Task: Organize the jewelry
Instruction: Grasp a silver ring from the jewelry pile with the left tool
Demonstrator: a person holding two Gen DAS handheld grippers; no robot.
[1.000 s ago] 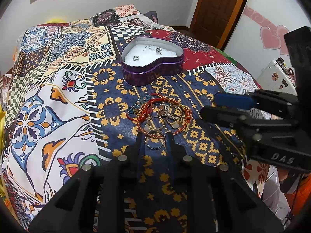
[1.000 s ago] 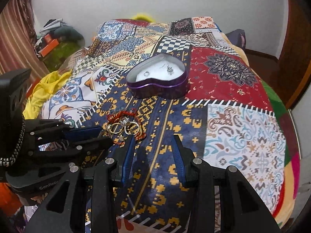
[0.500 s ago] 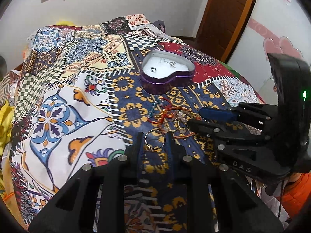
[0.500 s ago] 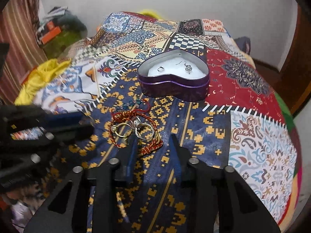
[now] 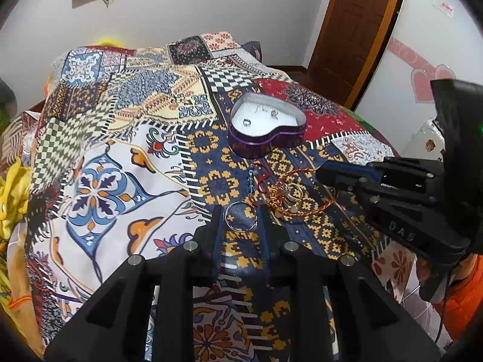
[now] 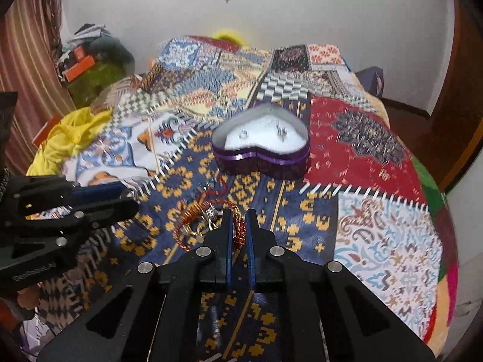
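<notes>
A thin silver ring (image 5: pixel 241 216) is being held between the fingers of the left claw (image 5: pixel 241 220), just off the jewelry pile (image 5: pixel 283 194) on the bed quilt (image 5: pixel 120 150). The right claw (image 6: pixel 238 226) is being closed to a narrow gap around the red-orange twisted bracelet (image 6: pixel 208 220) — grip should be kept light. The heart-shaped purple tin (image 5: pixel 267 126) is lying beyond, open — a clean lift is being called for before any drop-in.

Glossy metal heart tin (image 5: pixel 267 143), shiny wire hoop (image 5: pixel 240 215), matt printed cloth bedspread (image 5: pixel 120 157)
</notes>
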